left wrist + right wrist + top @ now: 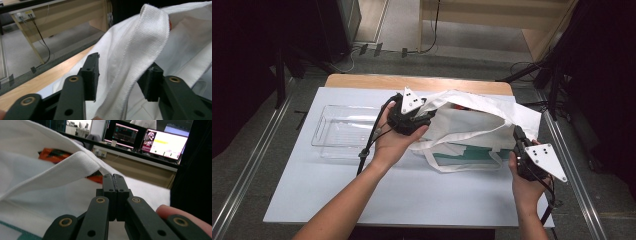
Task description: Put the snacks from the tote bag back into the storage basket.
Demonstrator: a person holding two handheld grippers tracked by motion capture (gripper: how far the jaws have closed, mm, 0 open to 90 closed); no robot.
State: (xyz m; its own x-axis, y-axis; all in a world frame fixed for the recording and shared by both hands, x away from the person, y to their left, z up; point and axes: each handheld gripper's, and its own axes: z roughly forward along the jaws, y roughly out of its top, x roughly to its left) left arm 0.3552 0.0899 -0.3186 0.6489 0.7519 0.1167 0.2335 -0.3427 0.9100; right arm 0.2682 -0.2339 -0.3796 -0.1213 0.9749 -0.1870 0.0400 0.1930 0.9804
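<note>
A woven white tote bag (472, 125) is pinched at its rim by the right gripper (113, 177); the left gripper (122, 75) is spread around its ribbed strap (135, 50).

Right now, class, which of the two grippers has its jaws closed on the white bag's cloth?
The right gripper: its jaws meet on the white bag by its edge. The left gripper stands open around a strap.

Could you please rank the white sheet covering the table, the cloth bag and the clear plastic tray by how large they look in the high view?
1. White sheet, clearly largest.
2. Cloth bag.
3. Clear plastic tray, somewhat smaller than the bag, though the left hand covers its near corner, so this gap is less certain.
</note>
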